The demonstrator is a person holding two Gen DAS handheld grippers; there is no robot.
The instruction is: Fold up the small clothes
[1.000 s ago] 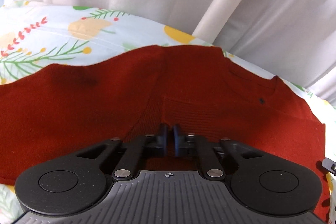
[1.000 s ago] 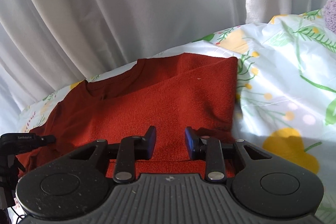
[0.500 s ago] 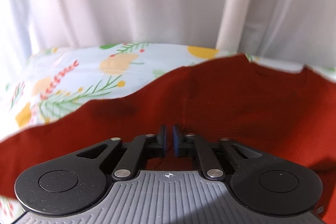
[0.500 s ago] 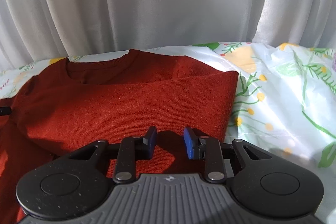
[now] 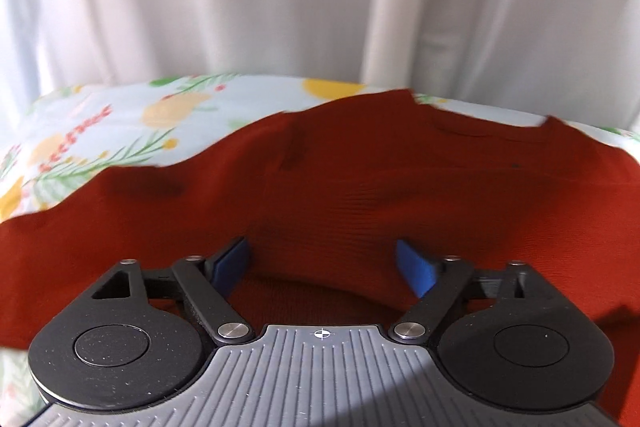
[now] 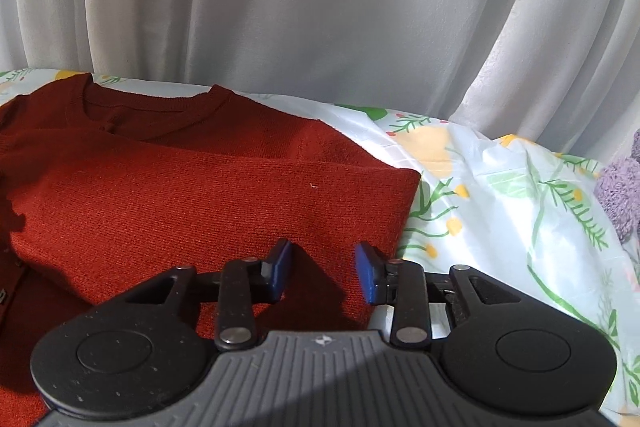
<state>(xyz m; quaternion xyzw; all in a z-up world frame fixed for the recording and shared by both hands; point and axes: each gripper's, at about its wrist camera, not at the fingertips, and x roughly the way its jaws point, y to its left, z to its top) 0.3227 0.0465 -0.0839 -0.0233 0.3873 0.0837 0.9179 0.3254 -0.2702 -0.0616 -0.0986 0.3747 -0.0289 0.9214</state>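
Left tongs (image 5: 324,265), just opened, hover over folded rust-red sweater (image 5: 360,187).

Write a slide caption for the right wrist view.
Right gripper open over folded red sweater on floral sheet.

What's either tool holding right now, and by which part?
Nothing. The left tool has just opened wide over the red sweater, pads clear of the knit. The right tool, also just opening, stands apart above the folded edge, gripping nothing.
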